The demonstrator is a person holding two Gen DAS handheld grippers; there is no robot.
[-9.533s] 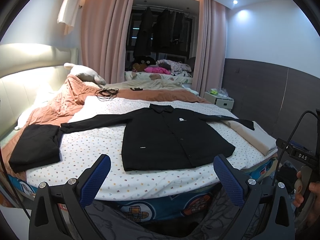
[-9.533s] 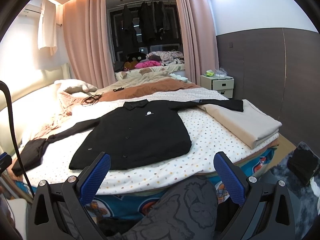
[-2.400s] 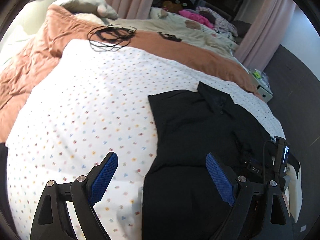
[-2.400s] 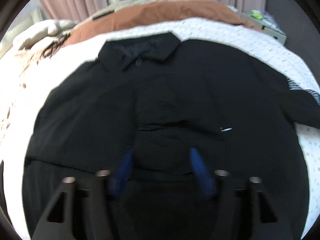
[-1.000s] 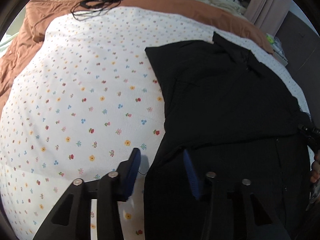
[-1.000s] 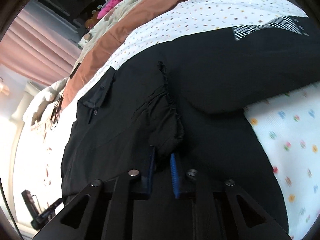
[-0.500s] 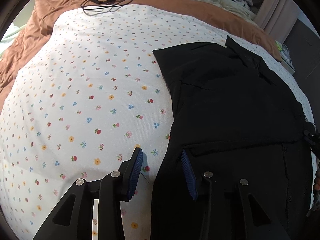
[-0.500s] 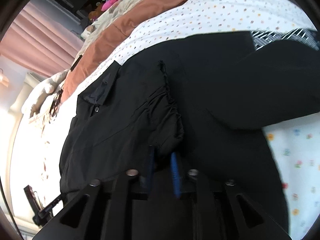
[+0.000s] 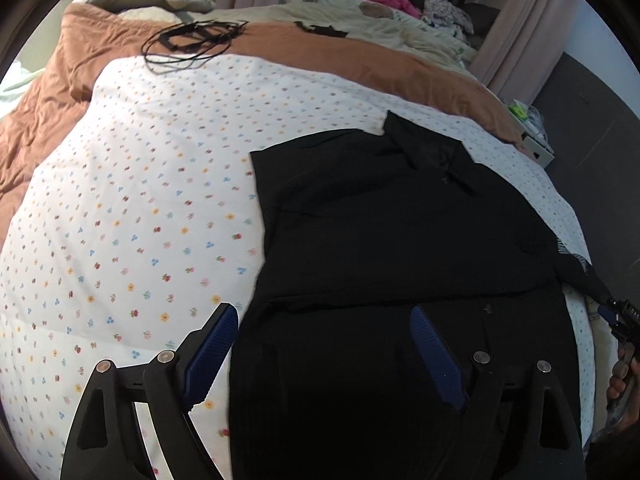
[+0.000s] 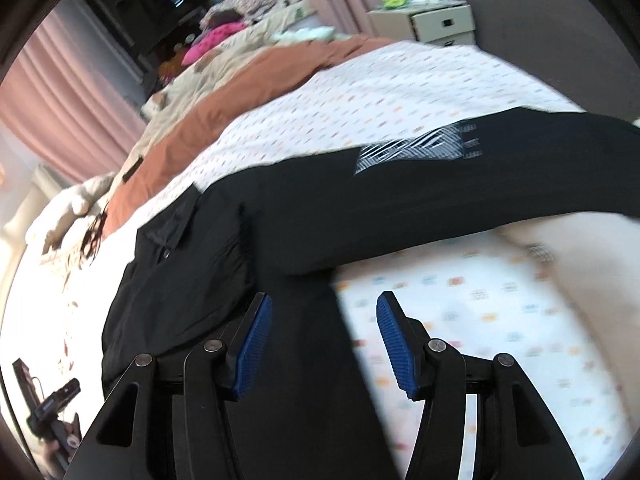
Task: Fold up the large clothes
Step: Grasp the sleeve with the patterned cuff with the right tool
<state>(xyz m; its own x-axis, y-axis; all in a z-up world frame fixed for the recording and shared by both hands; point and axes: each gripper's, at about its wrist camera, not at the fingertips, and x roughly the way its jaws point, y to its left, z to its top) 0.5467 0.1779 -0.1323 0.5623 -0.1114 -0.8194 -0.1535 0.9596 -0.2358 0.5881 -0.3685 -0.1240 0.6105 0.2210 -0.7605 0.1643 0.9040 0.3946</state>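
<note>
Both tongs just opened off black jacket (image 9: 400, 240), empty: left gripper (image 9: 324, 344) wide, right gripper (image 10: 324, 340) half-wide over hem edge

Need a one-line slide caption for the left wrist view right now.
Left gripper, jaws open and empty, above the black jacket with one sleeve folded in on the floral sheet.

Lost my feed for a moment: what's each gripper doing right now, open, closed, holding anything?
Left gripper: open, jaws just opened, empty, over the black jacket.
Right gripper: open, jaws just opened, gripping nothing, jacket hem below.
</note>
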